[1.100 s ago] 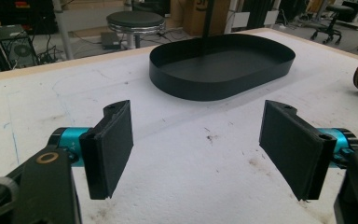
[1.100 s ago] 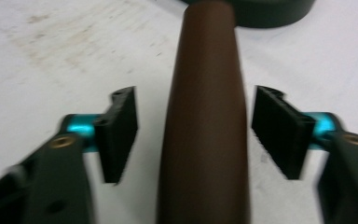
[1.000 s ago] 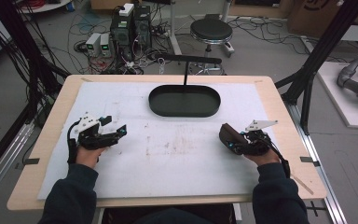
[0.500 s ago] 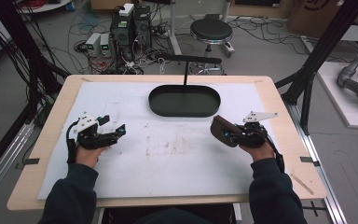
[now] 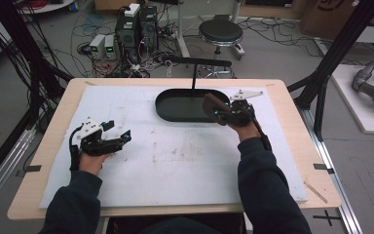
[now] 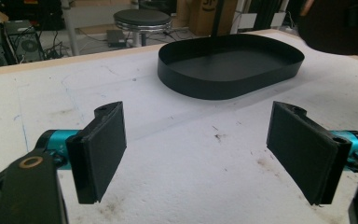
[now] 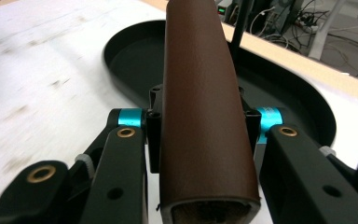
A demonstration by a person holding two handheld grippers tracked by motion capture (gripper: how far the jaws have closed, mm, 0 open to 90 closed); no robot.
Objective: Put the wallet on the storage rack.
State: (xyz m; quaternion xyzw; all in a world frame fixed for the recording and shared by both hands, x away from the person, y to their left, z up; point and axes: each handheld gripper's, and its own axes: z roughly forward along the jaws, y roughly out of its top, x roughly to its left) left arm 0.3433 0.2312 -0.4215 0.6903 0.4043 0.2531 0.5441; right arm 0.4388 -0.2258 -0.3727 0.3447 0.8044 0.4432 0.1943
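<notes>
Brown case [image 7: 203, 116]: long, rounded, matte leather-like skin, open end toward my camera with a fuzzy lining inside. In the high view it sits upper centre-right of frame, held over the right rim of the black oval tray [image 5: 175, 111].

My right hand-held gripper [image 5: 222, 114] is clamped on the case, pads pressing both its sides; the jaws were closing within the past second and now hold narrow.

My left hand-held gripper [image 6: 205, 154], lower left in the high view, has jaws spread wide over the white counter [image 6: 177, 140], nothing between them.
</notes>
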